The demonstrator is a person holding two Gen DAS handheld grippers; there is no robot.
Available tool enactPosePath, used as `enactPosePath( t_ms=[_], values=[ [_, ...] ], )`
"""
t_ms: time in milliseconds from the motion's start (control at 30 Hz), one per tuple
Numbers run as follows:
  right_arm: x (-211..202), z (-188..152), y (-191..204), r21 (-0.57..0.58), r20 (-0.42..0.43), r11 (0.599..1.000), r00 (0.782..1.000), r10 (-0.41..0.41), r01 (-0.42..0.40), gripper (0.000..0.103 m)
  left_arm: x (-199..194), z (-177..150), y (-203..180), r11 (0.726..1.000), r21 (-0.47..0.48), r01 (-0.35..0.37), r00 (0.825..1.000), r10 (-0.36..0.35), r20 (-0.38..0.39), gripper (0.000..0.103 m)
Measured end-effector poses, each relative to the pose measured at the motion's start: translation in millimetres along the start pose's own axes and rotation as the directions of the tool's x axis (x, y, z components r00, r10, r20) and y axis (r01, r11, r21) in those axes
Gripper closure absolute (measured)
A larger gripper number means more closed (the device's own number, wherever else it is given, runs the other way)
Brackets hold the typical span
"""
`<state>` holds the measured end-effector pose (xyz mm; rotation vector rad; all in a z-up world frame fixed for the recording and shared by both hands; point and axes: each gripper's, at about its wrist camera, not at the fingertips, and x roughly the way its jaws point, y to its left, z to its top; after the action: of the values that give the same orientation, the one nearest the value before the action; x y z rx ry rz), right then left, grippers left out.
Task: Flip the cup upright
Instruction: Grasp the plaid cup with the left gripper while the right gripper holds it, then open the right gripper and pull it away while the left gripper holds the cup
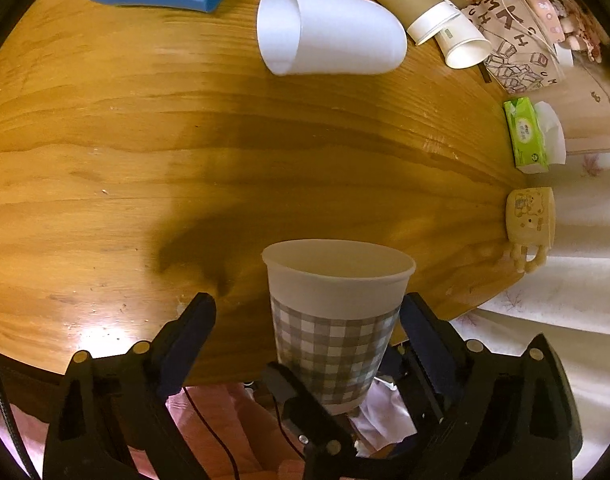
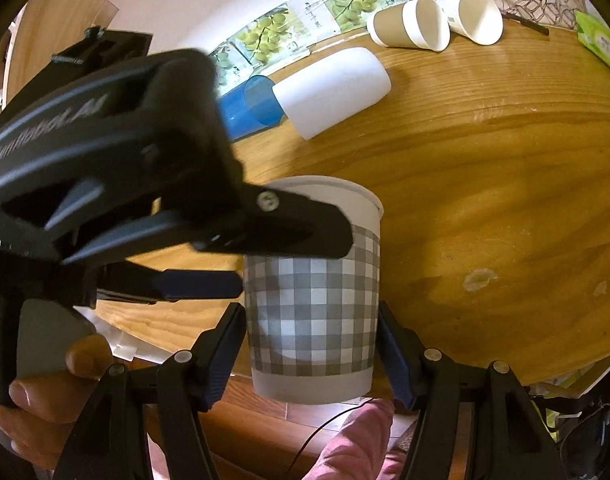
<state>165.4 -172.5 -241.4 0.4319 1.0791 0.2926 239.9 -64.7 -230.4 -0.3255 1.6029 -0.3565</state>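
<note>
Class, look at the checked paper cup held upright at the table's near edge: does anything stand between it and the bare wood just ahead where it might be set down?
Nothing visible does. The checked cup sits between the right gripper fingers; the table ahead is bare wood, and the white cup lies farther back.

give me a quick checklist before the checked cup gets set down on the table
1. Checked cup upright, mouth up: ok.
2. Right gripper fingers against both cup sides: ok.
3. Left gripper off the cup: cannot tell; its jaws are spread, but one finger sits at the cup wall.
4. Cup base over the table: not ok, it hangs past the near edge.
5. Bare wood ahead as landing spot: ok.
6. White cup lying on its side stays far from the path: ok.
</note>
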Motion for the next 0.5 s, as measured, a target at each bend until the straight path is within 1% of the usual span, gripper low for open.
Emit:
enactPosePath(
  t_ms=[100, 133, 167, 233, 300, 500],
  values=[
    [-0.6, -0.3, 0.1, -0.005, -0.003, 1.0, 1.0, 0.001, -0.001, 0.038, 0.5, 0.9, -0.3, 1.0, -0.009, 0.024, 1.0, -0.024, -0.002, 0.018],
    [-0.7, -0.2, 0.0, -0.007, -0.005, 1.0, 1.0, 0.001, -0.001, 0.038, 0.7, 1.2, -0.3, 1.0, -0.011, 0.029, 1.0, -0.029, -0.007, 0.02],
    [-1.0, -0.2, -0.6, -0.009, -0.008, 1.0, 1.0, 0.001, -0.002, 0.038, 0.6, 1.5, -0.5, 1.0, -0.007, 0.031, 0.999, -0.031, -0.009, 0.021],
    [-1.8, -1.0, -0.6, -0.014, -0.011, 1.0, 1.0, 0.002, -0.003, 0.038, -0.5, 3.1, -3.0, 1.0, 0.003, 0.031, 1.0, -0.031, -0.006, 0.028],
    [-2.4, -1.7, -0.5, -0.016, -0.014, 1.0, 1.0, 0.004, -0.004, 0.038, -1.9, 4.1, -4.5, 0.999, 0.005, 0.032, 0.999, -0.032, -0.001, 0.033],
    [-4.4, -4.3, 1.7, -0.027, -0.028, 1.0, 1.0, 0.001, -0.001, 0.038, -7.1, 6.6, -7.7, 0.999, 0.033, 0.005, 1.0, -0.006, 0.03, 0.034]
  ],
)
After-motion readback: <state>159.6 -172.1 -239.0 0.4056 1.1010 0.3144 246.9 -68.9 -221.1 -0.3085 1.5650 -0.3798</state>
